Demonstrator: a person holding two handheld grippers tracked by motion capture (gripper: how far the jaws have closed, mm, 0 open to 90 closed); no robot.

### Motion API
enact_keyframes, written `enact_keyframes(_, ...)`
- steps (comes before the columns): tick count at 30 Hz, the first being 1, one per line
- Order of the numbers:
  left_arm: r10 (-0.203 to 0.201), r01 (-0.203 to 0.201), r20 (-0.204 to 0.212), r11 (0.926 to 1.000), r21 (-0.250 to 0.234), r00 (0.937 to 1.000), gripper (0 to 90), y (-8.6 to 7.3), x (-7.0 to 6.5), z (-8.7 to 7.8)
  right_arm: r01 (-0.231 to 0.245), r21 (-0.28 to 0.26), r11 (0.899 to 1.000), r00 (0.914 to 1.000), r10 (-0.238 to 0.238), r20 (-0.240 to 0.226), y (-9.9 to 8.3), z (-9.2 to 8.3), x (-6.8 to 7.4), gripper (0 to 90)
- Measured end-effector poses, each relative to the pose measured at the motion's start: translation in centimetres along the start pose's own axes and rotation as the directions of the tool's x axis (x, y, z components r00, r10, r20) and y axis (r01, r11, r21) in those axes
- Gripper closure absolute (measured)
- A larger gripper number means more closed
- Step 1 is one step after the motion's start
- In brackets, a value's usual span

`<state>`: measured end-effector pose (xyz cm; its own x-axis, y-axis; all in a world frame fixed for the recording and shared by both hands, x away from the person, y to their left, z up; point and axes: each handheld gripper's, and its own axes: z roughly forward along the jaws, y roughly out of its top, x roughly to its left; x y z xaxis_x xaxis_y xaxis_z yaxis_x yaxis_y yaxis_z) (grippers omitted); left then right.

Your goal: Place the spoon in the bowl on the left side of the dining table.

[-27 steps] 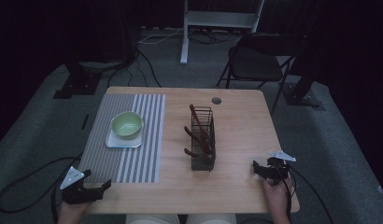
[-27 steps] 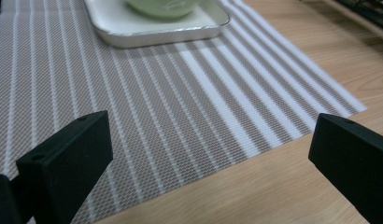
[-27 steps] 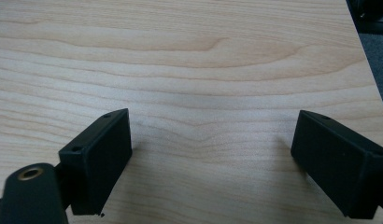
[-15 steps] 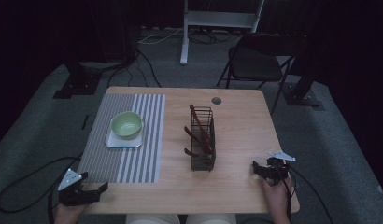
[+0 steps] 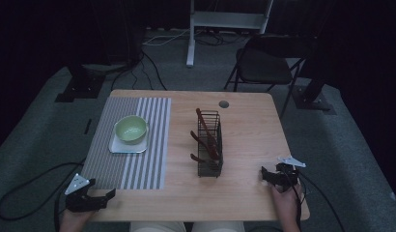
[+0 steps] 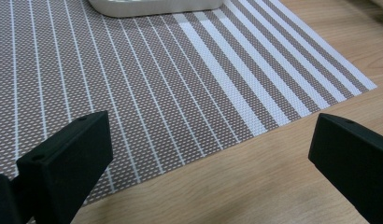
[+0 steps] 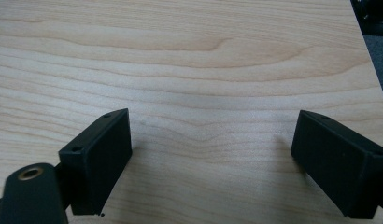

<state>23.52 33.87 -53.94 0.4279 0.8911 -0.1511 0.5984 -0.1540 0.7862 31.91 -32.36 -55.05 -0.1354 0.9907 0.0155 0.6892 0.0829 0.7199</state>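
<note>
placemat (image 5: pixel 131 145), striped brown and white, lies on the left half of the wooden surface (image 5: pixel 249 140), nearest thing to the left hand-held gripper (image 5: pixel 109 194). that gripper sits at the near left corner, just off the mat's near edge; in the left gripper view its jaws stand wide apart over the mat's corner (image 6: pixel 171 107), nothing between them. right hand-held gripper (image 5: pixel 264 175) rests at the near right edge on bare wood, jaws wide too, empty.

around: green bowl (image 5: pixel 131 129) on a white square tray (image 5: pixel 120 148), both on the mat's far part; the tray's edge (image 6: pixel 152 7) shows at the top of the left gripper view. black wire rack (image 5: pixel 210 145) mid-surface, holding dark brown utensils (image 5: pixel 204 129), well apart from both grippers. round grommet hole (image 5: pixel 223 104) at the far edge. folding chair (image 5: pixel 263 63) and a white stand (image 5: pixel 225 21) on the floor beyond, cables trailing over grey carpet.

nothing sits between the left gripper and the mat. no readable labels or writing anywhere.
</note>
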Motion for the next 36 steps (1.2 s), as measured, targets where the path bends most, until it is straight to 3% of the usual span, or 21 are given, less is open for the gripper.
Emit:
enact_keyframes(8, -0.014, 0.014, 0.033, 0.9999, 0.010, 0.9993, 0.0, 0.2, -0.1, 0.1, 0.000, 0.000, 1.000, 1.0000, 0.000, 0.000, 0.0, 0.0, 0.0, 11.7)
enact_keyframes(21, 0.044, -0.044, 0.087, 0.9990, -0.001, 0.9952, 0.0, 1.7, -2.5, 0.3, -0.001, 0.000, 1.000, 1.0000, 0.001, 0.000, 0.0, 0.0, 0.0, 11.7)
enact_keyframes(36, 0.076, -0.074, 0.150, 0.9970, -0.021, 0.9857, 0.0, 3.7, -4.4, 0.9, -0.001, 0.000, 1.000, 1.0000, 0.001, 0.000, 0.0, 0.0, 0.0, 11.7)
